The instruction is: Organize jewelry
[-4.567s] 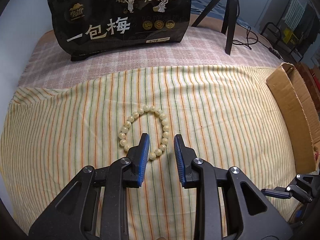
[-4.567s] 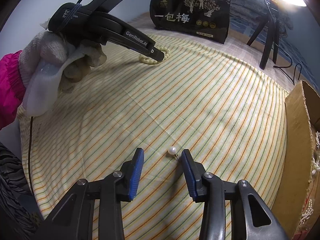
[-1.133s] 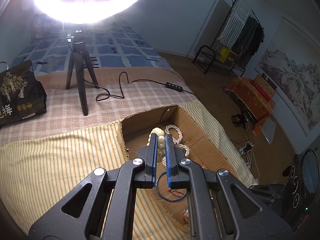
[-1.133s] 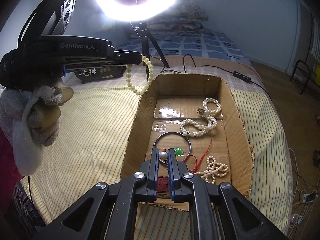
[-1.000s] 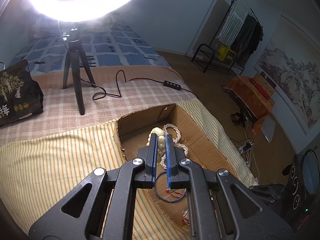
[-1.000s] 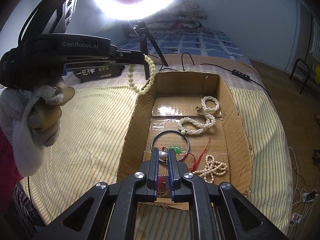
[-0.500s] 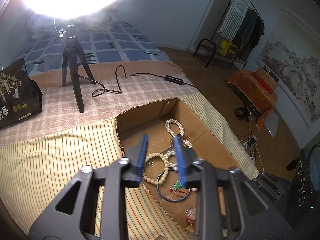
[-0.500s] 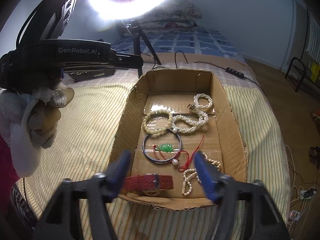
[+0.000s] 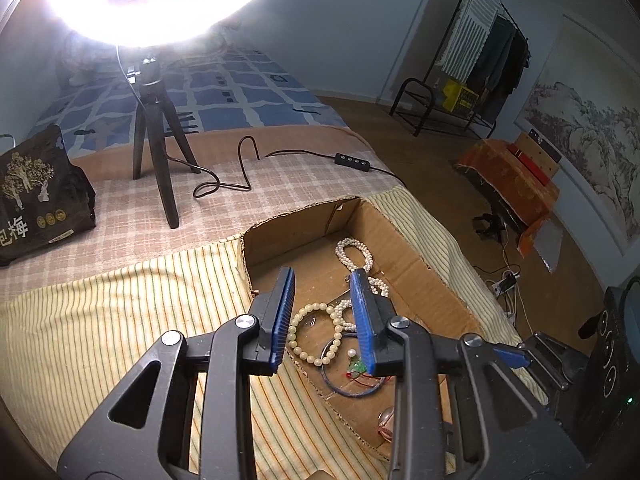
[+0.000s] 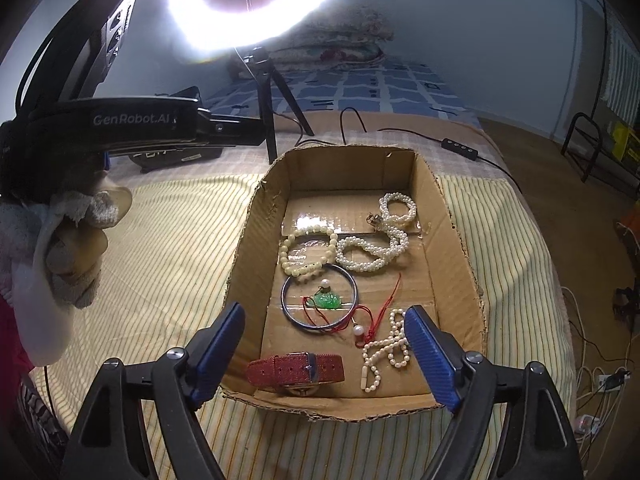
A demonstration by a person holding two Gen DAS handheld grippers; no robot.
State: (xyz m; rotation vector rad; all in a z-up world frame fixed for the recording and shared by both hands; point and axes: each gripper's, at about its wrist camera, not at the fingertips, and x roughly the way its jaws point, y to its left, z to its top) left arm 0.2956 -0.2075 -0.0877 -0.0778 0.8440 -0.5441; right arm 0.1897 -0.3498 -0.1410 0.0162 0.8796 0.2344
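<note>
Where black housing [image 10: 120, 120] reads GenRobot.AI, snack bag [image 9: 38, 196] 梅

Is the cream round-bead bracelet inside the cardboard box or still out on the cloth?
Inside. The cream round-bead bracelet lies flat on the floor of the brown cardboard box, touching the silver metal bangle.

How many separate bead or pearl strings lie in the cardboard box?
3: cream bead bracelet at middle-left, white pearl necklace at the far right, small pearl string near right; others may hide.
</note>
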